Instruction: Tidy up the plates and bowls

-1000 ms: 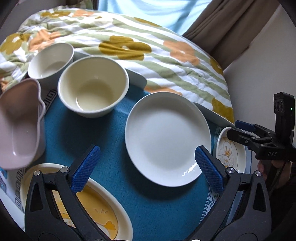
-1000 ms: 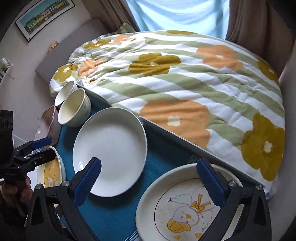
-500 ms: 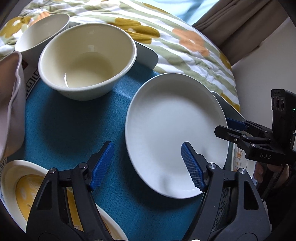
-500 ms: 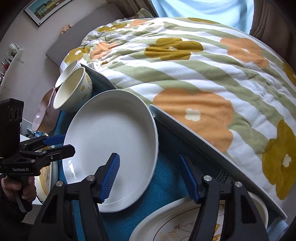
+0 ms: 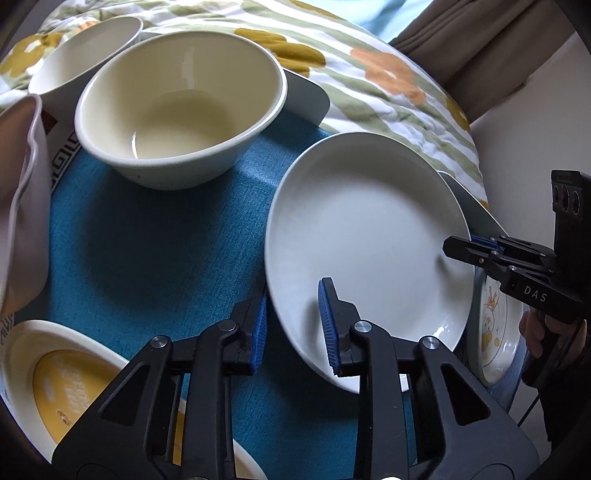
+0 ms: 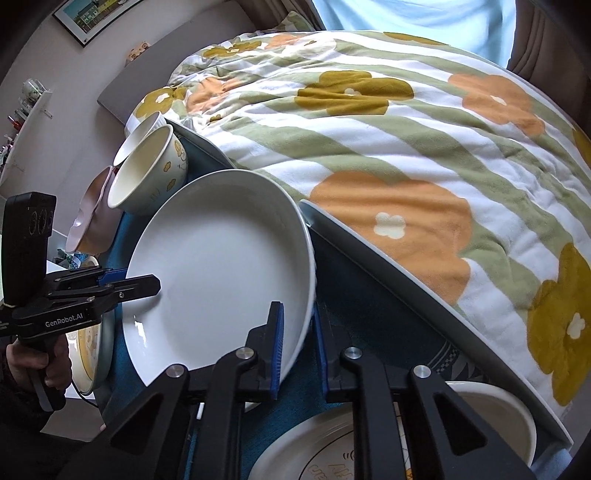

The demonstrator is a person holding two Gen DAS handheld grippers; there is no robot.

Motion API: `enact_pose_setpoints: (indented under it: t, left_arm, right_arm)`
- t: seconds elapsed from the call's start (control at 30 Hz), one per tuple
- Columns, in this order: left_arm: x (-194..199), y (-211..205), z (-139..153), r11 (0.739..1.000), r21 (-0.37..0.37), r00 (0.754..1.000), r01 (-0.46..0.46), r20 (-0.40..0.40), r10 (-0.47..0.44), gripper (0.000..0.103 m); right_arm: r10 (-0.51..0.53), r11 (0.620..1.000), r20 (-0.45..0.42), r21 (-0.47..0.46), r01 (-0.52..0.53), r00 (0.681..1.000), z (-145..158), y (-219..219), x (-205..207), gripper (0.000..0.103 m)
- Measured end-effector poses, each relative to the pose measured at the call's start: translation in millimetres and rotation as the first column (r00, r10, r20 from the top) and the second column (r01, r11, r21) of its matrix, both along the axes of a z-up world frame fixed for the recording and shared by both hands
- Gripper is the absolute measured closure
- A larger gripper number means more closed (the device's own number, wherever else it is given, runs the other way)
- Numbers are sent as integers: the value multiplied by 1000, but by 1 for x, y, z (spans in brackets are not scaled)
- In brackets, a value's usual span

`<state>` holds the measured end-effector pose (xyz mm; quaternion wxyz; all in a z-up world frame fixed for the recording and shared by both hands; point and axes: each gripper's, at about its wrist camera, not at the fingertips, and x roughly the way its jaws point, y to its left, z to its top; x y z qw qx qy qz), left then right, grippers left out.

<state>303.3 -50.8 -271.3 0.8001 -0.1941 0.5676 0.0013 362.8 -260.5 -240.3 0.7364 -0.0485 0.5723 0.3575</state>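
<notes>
Daylight from a curtained window [image 6: 417,18] falls on a bed covered by a quilt [image 6: 406,155] with green stripes and orange and mustard flowers. Against the quilt sits a bench [image 5: 310,99] spread with a teal cloth [image 5: 147,254], and the dishes stand on that cloth. At the middle is a plain white plate [image 5: 365,236], with one side of its rim close to the bench's edge along the bed. Both tongs have just been closing, and each now clamps this plate's rim between blue pads: the left tongs [image 5: 295,325] grip the near left rim, one pad inside the plate and one outside, and the right tongs [image 6: 299,343] grip the opposite rim the same way. A hand [image 6: 51,365] holds the left tool's grip. Toward the far left corner stands a cream bowl [image 5: 181,107], upright, with a white bowl [image 5: 85,55] just behind it. A pale pink dish [image 5: 22,206] is at the left edge. A plate with a yellow centre [image 5: 55,384] lies at the near left, and a plate printed with a duck cartoon [image 5: 495,325] lies at the right end, partly under the white plate's rim.
</notes>
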Motion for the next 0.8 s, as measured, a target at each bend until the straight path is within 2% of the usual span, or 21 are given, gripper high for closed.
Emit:
enact_pose_setpoints:
  t: [0.17, 0.47, 0.8]
  left_arm:
    - [0, -6, 3, 999, 43, 1000, 10, 5, -10, 80]
    - [-8, -6, 20, 998, 60, 999, 8, 41, -11, 80]
    - [-31, 0, 57, 996, 76, 995, 36, 94, -43, 80]
  right_arm:
    - [-3, 1000, 11, -5, 3, 1000, 1, -1, 0, 88]
    - [-8, 1000, 32, 1, 8, 999, 12, 2, -9, 88]
    - [-28, 1000, 65, 9, 28, 997, 47, 11, -32, 88]
